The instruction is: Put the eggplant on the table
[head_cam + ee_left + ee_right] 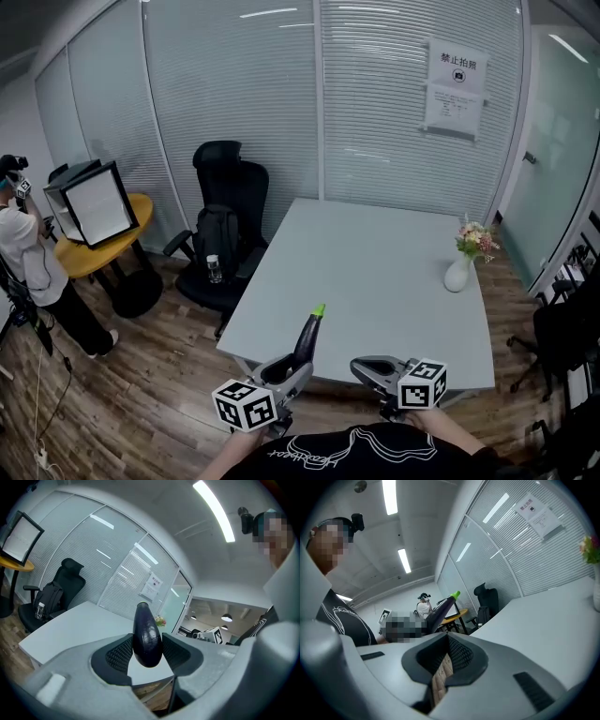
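Both grippers hover at the near edge: the left gripper point(292, 367) clamps the eggplant point(147, 637) upright, and the right gripper point(445, 656) is empty, jaws nearly together. Ahead lies the table point(375, 272); the eggplant still needs setting down.

Paper notice point(457, 84) on the glass wall point(375, 112) headed 禁止拍照, smaller print below unreadable, shirt point(356, 457) lettering illegible

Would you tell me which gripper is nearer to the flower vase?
Right. The right gripper is at the near edge of the table, below-left of the vase; the left gripper, gripping the eggplant, is farther left.
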